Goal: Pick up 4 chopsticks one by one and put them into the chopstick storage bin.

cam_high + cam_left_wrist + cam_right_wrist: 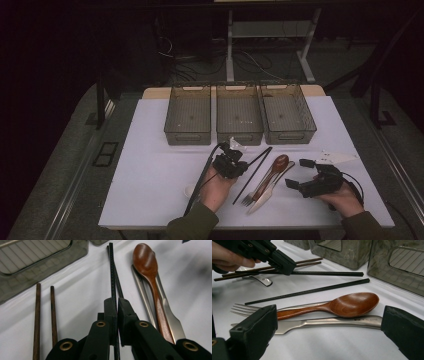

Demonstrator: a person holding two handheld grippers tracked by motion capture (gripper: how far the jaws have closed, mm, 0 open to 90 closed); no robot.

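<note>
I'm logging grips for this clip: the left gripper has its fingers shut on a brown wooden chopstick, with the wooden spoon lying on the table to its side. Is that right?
Not quite. The left gripper has its fingers shut on a black chopstick, as the left gripper view shows; the brown wooden chopsticks lie free on the table. The wooden spoon does lie beside it.

dim room | table lit from above | near fingers blurred

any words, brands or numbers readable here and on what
Knife: a small dark stamp on the handle, too small and blurred to read.
Nothing else carries readable text: not the wooden spoon, fork, chopsticks or bins.
</note>
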